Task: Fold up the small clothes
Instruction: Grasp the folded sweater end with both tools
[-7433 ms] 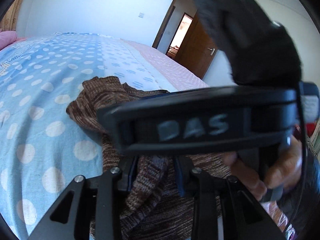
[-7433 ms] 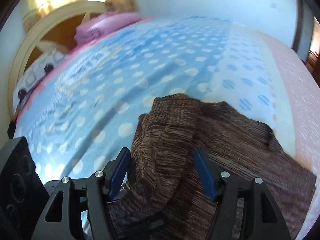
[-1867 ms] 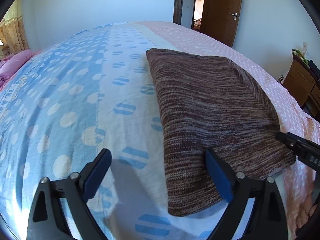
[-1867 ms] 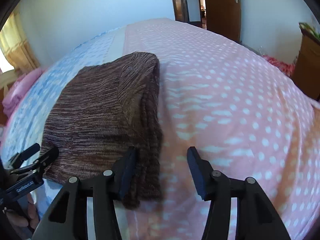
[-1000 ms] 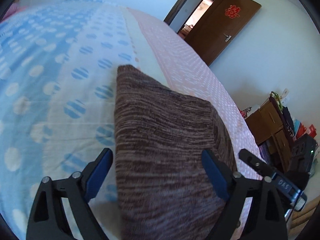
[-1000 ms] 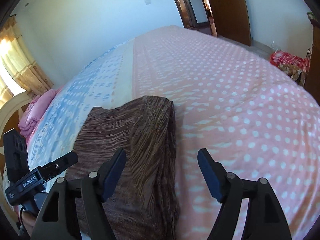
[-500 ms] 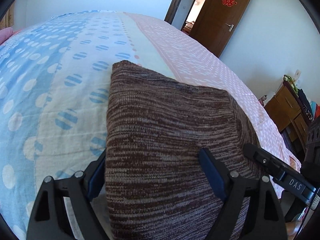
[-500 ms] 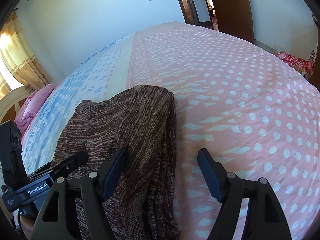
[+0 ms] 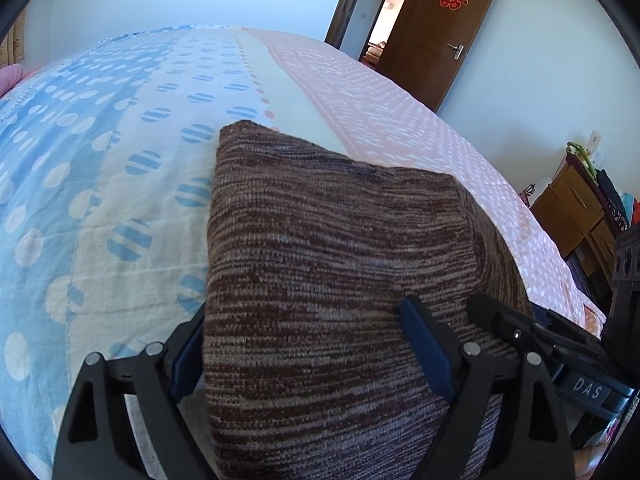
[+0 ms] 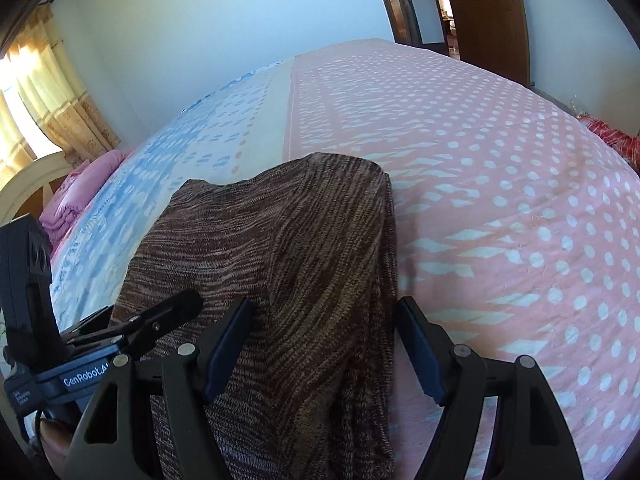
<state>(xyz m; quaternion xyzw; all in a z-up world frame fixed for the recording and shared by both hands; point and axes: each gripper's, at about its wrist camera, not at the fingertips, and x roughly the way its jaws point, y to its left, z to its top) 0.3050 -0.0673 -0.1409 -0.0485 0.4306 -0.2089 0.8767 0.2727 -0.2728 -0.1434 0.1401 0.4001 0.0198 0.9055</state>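
Folded brown knit (image 9: 320, 264) flat on the bedspread (image 9: 120, 184), reaching between both spread tongs: left gripper (image 9: 308, 352) and right gripper (image 10: 324, 340), neither clamped. Only left view: dresser (image 9: 576, 208) rightward. Only right view: curtain (image 10: 52, 92), pink pillow (image 10: 80, 196) leftward.

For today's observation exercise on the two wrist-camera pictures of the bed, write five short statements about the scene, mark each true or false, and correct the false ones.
1. The brown knitted garment lies folded on the bed. True.
2. The left gripper has its jaws clamped shut with nothing between them. False: the jaws stand wide, one on each side of the garment's near left corner.
3. The right gripper straddles the garment's right edge. True.
4. The bedspread is plain white. False: it is blue, cream and pink with dots.
5. The wooden door bears a red ornament. True.
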